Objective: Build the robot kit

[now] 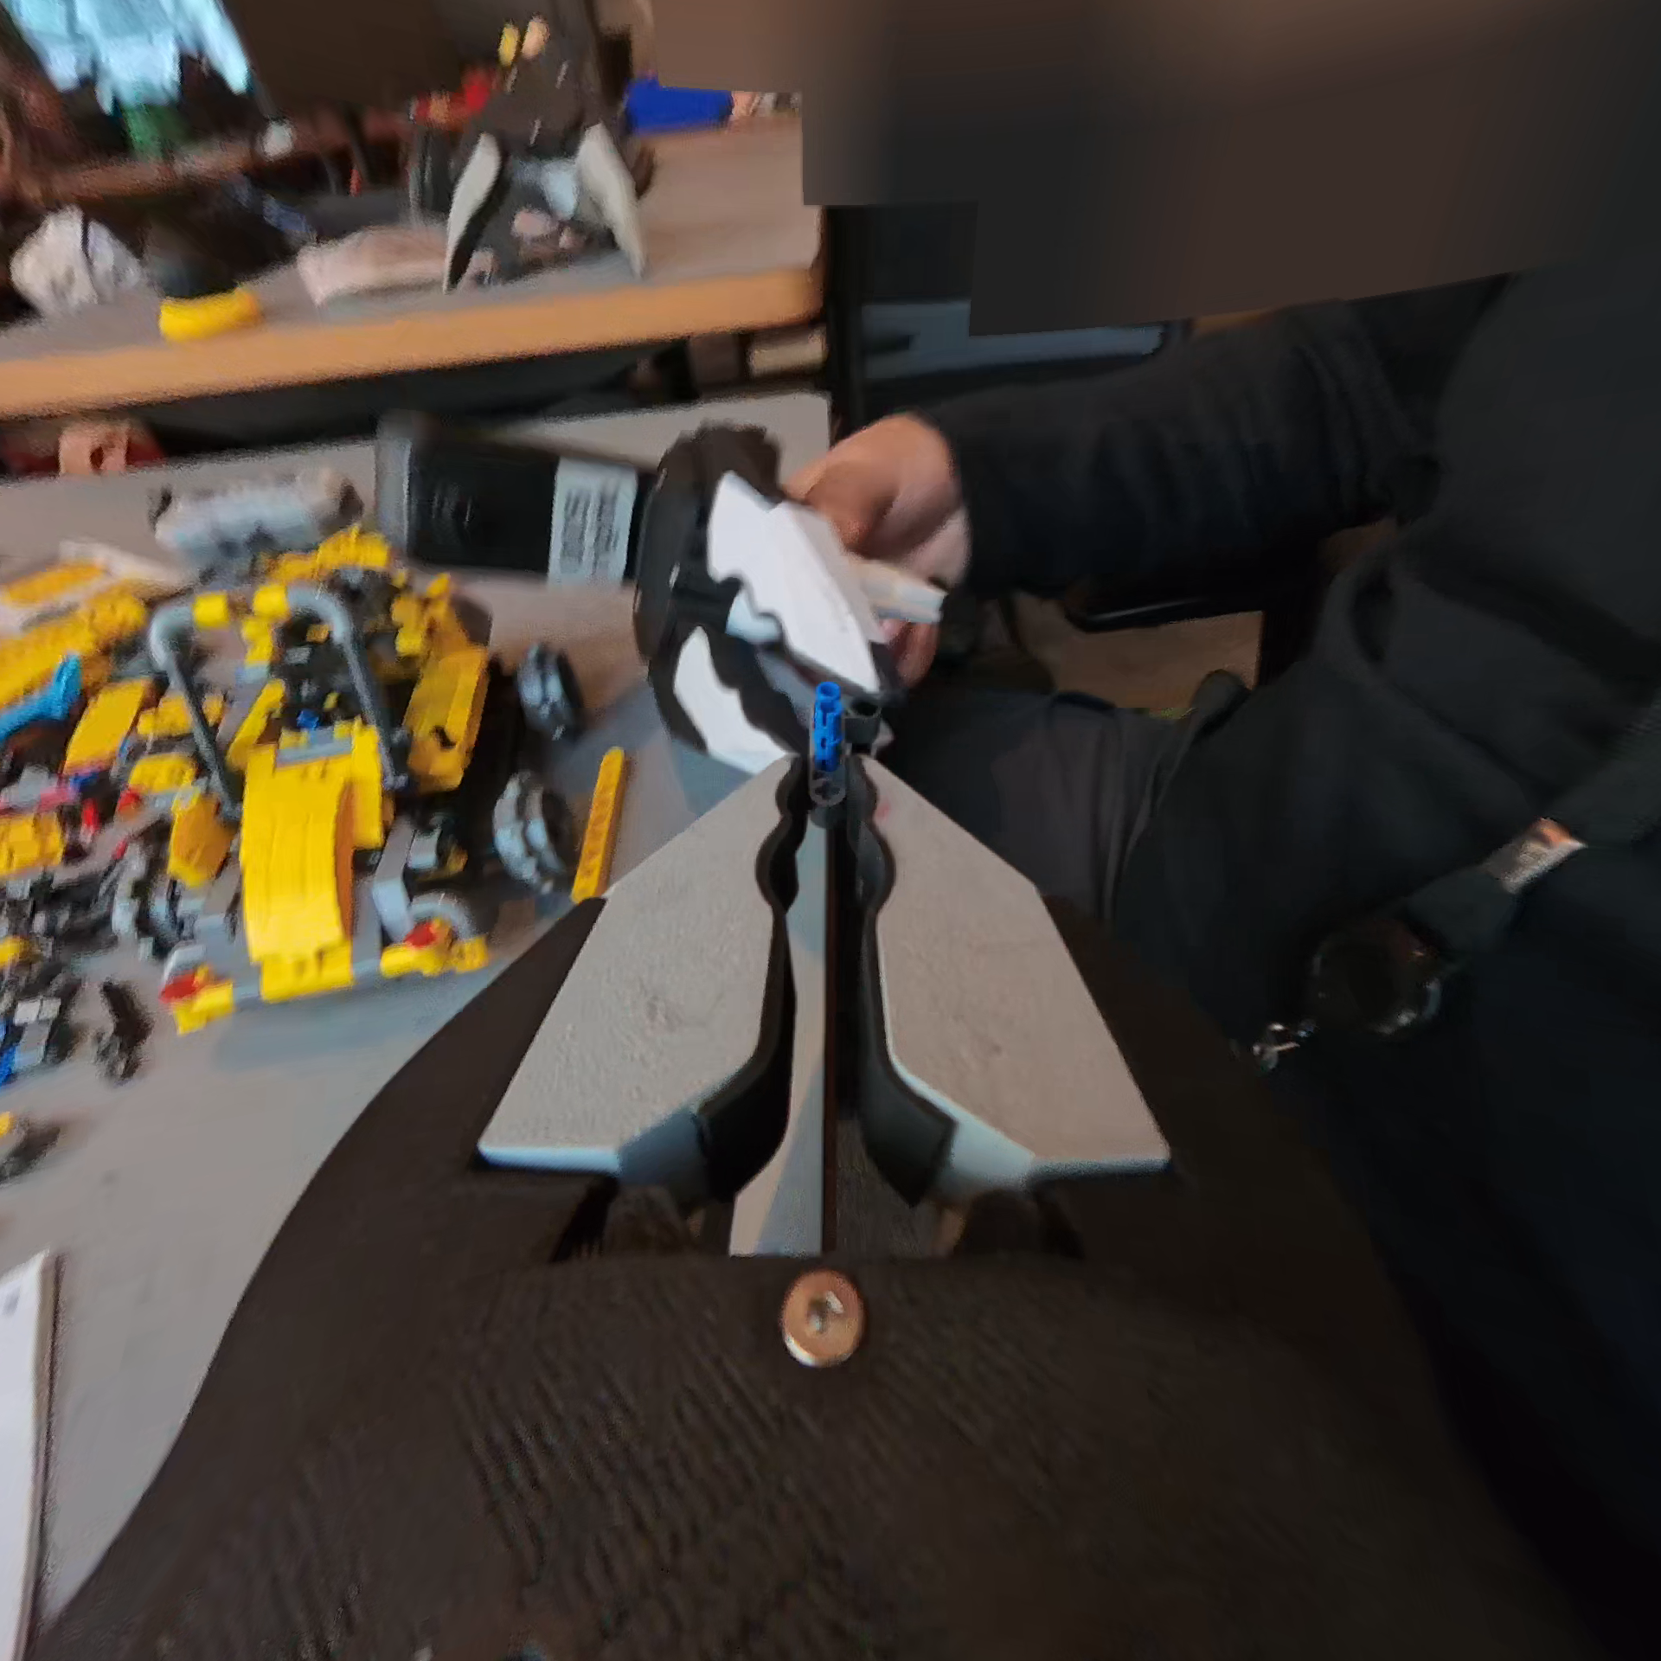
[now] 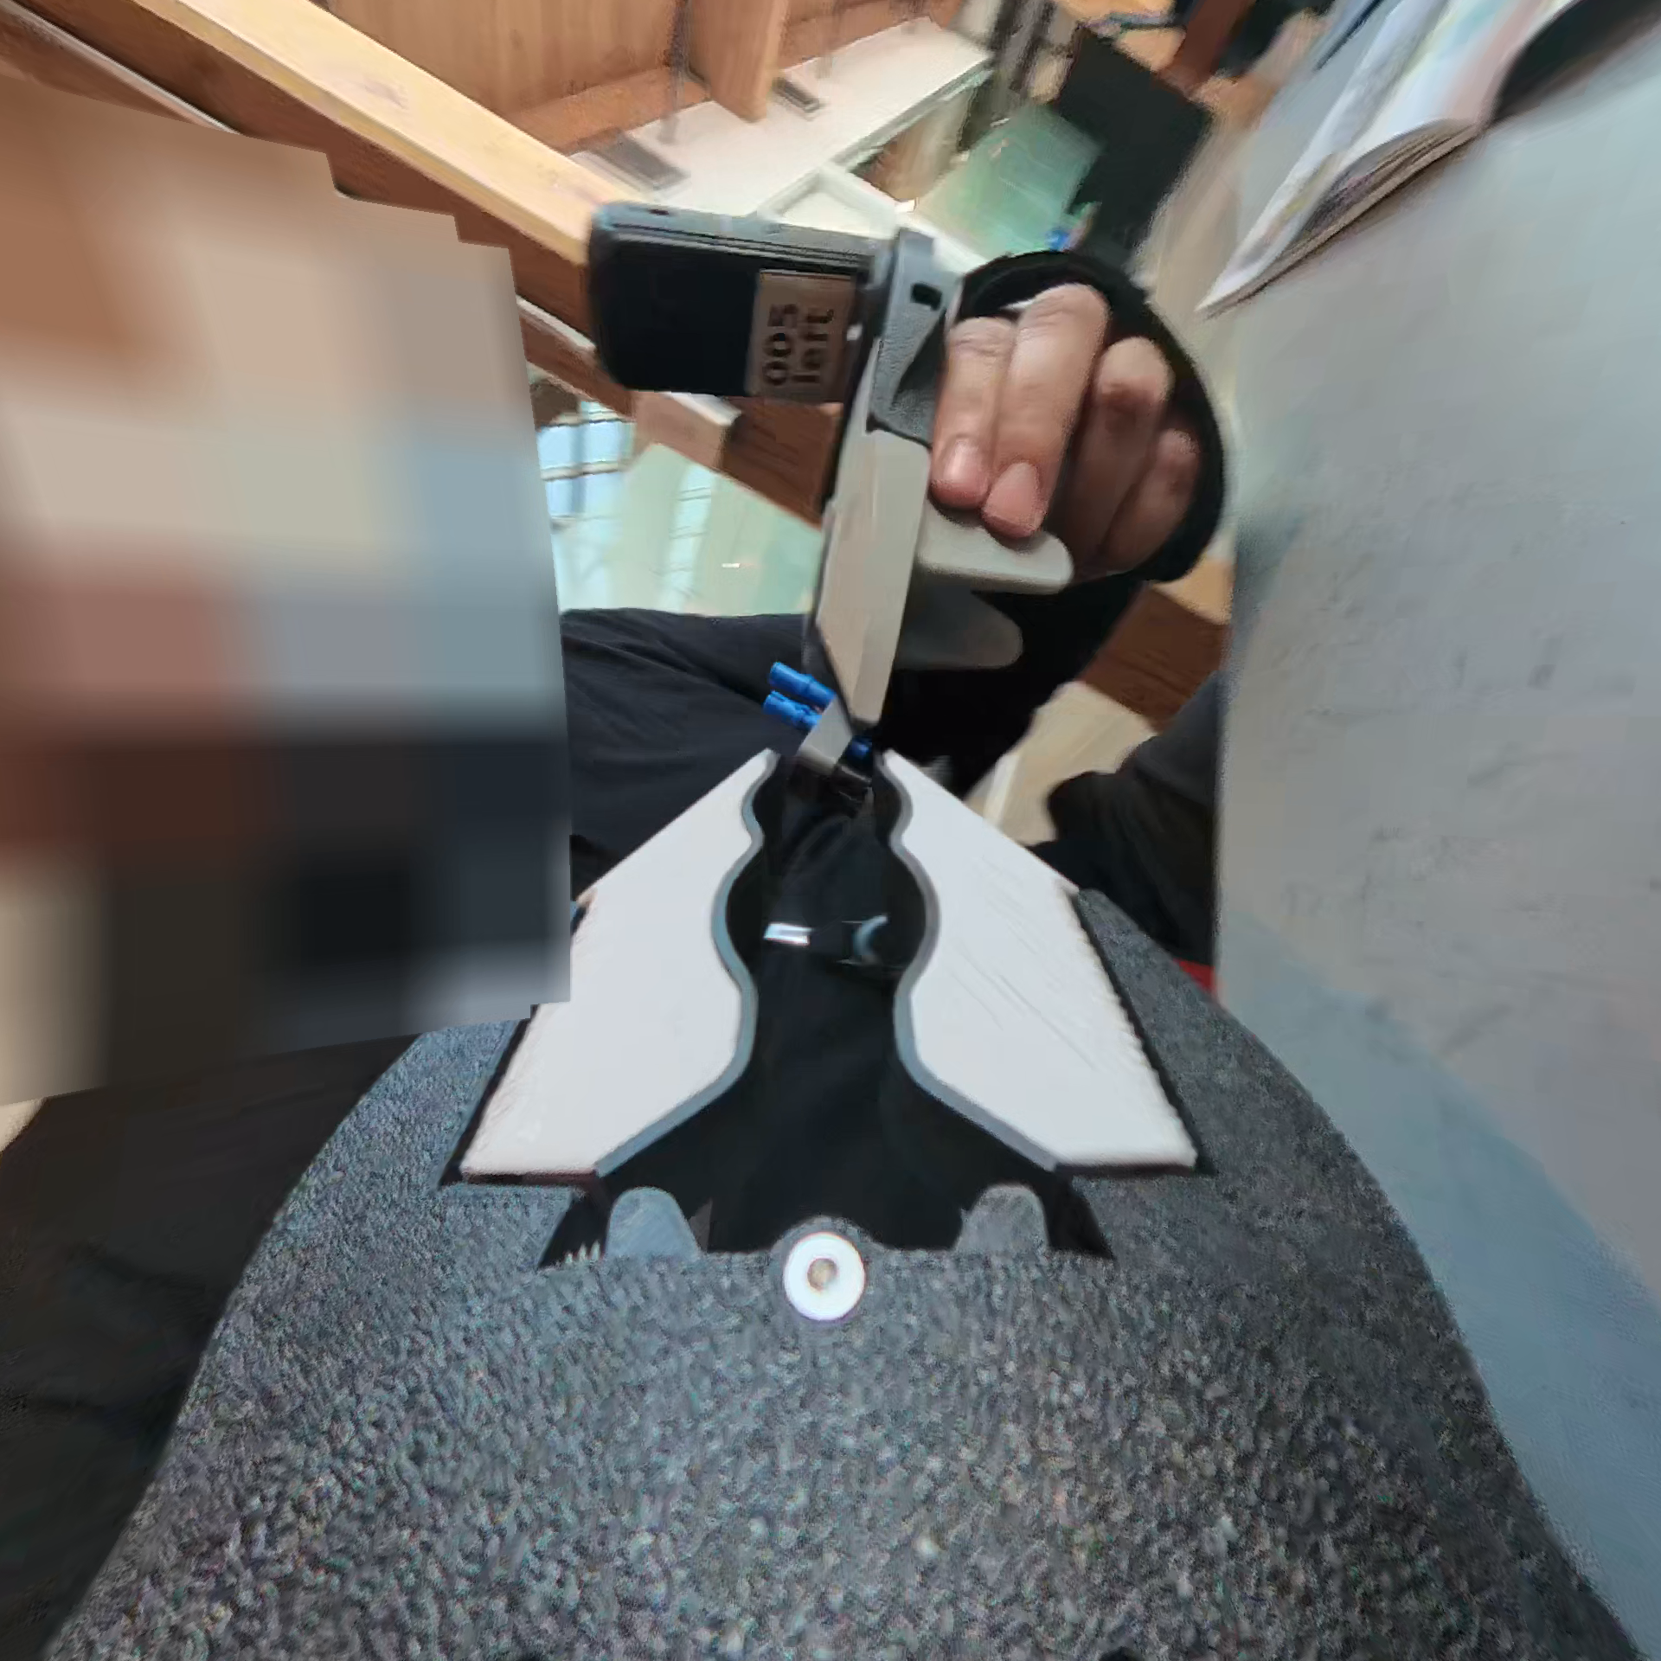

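Note:
In the left wrist view my left gripper (image 1: pixel 829 768) is shut on a small black connector with a blue pin (image 1: pixel 825 732) standing up out of the tips. The right gripper (image 1: pixel 782 611), held in a hand, comes in from above, and its tips touch the same small part. In the right wrist view my right gripper (image 2: pixel 829 762) is closed on a small grey and black piece (image 2: pixel 827 750) carrying blue pins (image 2: pixel 791 692). The left gripper (image 2: pixel 867 575), held in a hand, reaches down with its tips on that piece. Both are held in the air in front of a person in black.
A part-built yellow brick vehicle (image 1: pixel 297 791) lies on the grey table (image 1: pixel 270 1168) at the left, with loose wheels (image 1: pixel 548 688), a yellow beam (image 1: pixel 602 827) and small parts around it. A spare gripper (image 1: pixel 539 198) stands on a far table. An open booklet (image 2: pixel 1393 117) lies at the upper right.

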A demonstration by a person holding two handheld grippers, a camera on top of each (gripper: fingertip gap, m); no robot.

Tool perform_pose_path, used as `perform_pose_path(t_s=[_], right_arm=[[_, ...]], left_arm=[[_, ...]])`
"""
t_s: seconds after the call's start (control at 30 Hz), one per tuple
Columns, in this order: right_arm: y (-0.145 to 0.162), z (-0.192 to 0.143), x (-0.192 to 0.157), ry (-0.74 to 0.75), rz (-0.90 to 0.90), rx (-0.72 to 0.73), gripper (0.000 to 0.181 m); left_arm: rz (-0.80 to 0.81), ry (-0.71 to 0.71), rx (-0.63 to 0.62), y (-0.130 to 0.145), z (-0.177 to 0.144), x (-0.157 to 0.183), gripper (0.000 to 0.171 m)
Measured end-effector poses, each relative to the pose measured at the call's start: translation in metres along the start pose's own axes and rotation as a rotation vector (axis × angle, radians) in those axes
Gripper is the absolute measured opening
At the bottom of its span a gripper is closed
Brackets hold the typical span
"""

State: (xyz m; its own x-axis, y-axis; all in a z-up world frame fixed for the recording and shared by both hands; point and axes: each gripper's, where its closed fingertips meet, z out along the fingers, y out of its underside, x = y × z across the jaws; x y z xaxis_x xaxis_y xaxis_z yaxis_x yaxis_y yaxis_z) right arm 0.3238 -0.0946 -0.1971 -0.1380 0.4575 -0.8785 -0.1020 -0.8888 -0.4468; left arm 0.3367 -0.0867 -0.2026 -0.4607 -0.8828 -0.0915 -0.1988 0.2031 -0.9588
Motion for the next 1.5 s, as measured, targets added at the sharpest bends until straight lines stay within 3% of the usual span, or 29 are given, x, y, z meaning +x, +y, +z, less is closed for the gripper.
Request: perform_pose_path(t_s=[0.13,0.2,0.3,0.4,0.5,0.63,0.7,0.77,1.03,1.13,1.5], right_arm=[[-0.02,-0.037,0.027,0.508,-0.349,-0.035,0.023],[-0.031,-0.047,0.022,0.699,-0.559,-0.063,0.012],[-0.026,-0.033,0.018,0.813,-0.718,-0.196,0.011],[-0.018,-0.027,0.036,0.941,-0.781,-0.34,0.011],[-0.01,-0.023,0.044,0.94,-0.793,-0.415,0.0],[-0.008,-0.021,0.04,0.914,-0.778,-0.418,0.002],[-0.011,-0.022,0.039,0.918,-0.764,-0.416,0.012],[-0.014,-0.025,0.04,0.943,-0.787,-0.433,0.002],[-0.015,-0.024,0.053,1.037,-0.881,-0.578,0.0],[-0.009,-0.026,0.066,1.041,-0.837,-0.622,0.0],[-0.016,-0.026,0.071,1.007,-0.817,-0.562,0.0]], left_arm=[[-0.111,-0.077,-0.193,0.027,0.0,-0.019,0.005],[-0.114,-0.086,-0.265,0.037,0.001,-0.019,0.005],[-0.123,-0.081,-0.328,0.044,0.006,-0.017,0.005],[-0.109,-0.068,-0.352,0.045,0.009,-0.013,0.005],[-0.062,-0.093,-0.386,0.05,0.007,-0.013,0.005],[-0.053,-0.091,-0.37,0.047,0.008,-0.012,0.005],[-0.047,-0.104,-0.386,0.05,0.008,-0.015,0.005],[-0.023,-0.117,-0.394,0.052,0.008,-0.018,0.005],[0.027,-0.142,-0.385,0.057,0.007,-0.023,0.005],[0.04,-0.116,-0.432,0.068,0.009,-0.022,0.005],[0.002,-0.113,-0.433,0.07,0.01,-0.029,0.005]])
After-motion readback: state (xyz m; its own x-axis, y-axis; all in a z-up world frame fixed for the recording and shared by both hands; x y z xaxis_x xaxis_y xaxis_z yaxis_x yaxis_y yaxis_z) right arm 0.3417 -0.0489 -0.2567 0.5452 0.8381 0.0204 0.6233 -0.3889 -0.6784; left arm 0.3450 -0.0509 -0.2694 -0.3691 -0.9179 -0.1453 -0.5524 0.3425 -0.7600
